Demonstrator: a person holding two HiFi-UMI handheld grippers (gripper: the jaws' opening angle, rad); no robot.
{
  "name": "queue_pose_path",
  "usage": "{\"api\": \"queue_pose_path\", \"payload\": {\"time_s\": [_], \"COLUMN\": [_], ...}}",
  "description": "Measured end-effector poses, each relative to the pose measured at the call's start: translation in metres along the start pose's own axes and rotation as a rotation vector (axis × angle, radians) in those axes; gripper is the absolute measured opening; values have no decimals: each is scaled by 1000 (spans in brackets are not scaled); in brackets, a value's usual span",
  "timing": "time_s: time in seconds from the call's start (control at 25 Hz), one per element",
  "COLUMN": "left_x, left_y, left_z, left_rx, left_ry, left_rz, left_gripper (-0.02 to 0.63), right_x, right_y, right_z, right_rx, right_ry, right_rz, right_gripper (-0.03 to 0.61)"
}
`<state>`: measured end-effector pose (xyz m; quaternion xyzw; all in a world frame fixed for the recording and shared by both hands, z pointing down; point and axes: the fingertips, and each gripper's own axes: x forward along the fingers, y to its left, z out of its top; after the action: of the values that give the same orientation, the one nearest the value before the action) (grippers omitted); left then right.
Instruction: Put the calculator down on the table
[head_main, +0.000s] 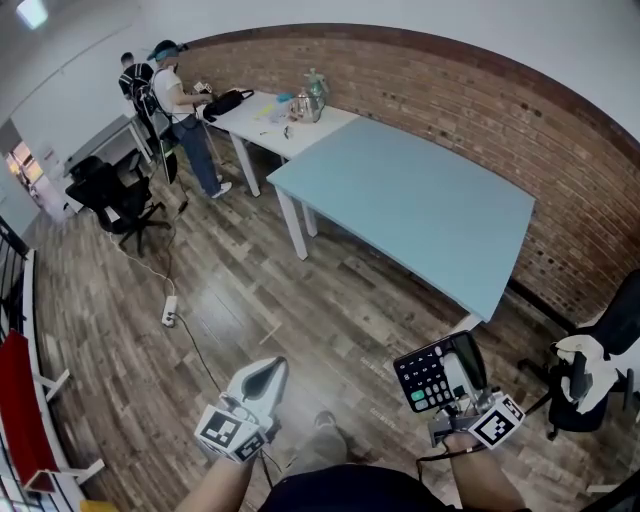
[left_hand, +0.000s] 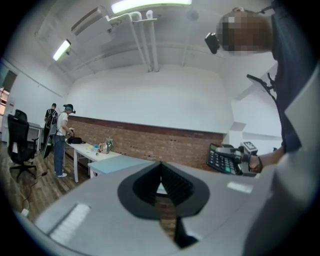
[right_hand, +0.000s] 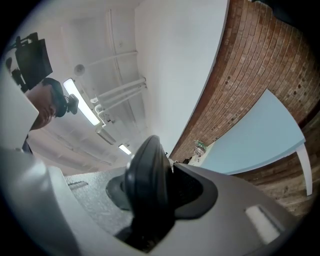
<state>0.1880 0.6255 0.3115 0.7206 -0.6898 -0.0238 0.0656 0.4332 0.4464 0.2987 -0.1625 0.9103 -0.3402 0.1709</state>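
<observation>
Far left: two black office chairs (head_main: 110, 195) stand on the wood-plank floor (head_main: 300, 300). A white power strip (head_main: 170, 311) lies on the boards nearby with its cable trailing.

Left rear: two persons (head_main: 170, 90) stand at the end of a white table (head_main: 262, 118). It carries a black bag (head_main: 228, 101) and small clutter. Any labels there are too small to read.

Centre: a light-blue table (head_main: 410, 200) butts against the white one and stands beside the brick wall (head_main: 450, 90).

Lower left of centre: the left gripper (head_main: 268, 375) is held over the floor, well short of both tables. Its own view shows the black pads (left_hand: 170, 181) meeting at the tip, with nothing between them. Its cube bears a black-and-white square marker (head_main: 228, 432), a pattern only, with no text.

Lower right of centre: the right gripper (head_main: 458, 365) is clamped on the calculator (head_main: 428, 375). This is a black desk calculator, held above the floor with its key face up. It is well apart from the light-blue table and not resting on anything. It has rows of pale keys and one green key. The key legends and any maker's name cannot be read. In the right gripper view the calculator's dark rounded edge (right_hand: 145, 185) fills the gap between the jaws. This gripper's cube carries a similar square marker (head_main: 497, 420).

Far right: a black chair (head_main: 615, 320) stands by the wall with a white cloth (head_main: 585, 362) draped on it.
</observation>
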Motion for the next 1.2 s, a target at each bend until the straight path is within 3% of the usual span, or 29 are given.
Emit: {"api": "queue_pose_path", "payload": {"time_s": [0.68, 0.84, 1.2], "left_x": [66, 77, 105], "left_y": [102, 122, 156], "left_z": [21, 26, 24], "left_rx": [60, 63, 55], "left_ry": [-33, -38, -14], "left_rz": [-136, -140, -126], "left_gripper": [-17, -17, -17], "right_x": [107, 125, 171], "right_y": [-2, -6, -31], "right_z": [-21, -24, -28], "right_rx": [-54, -3, 5], "right_ry": [-20, -53, -47], "right_rz": [-38, -44, -48], "right_gripper": [138, 138, 138]}}
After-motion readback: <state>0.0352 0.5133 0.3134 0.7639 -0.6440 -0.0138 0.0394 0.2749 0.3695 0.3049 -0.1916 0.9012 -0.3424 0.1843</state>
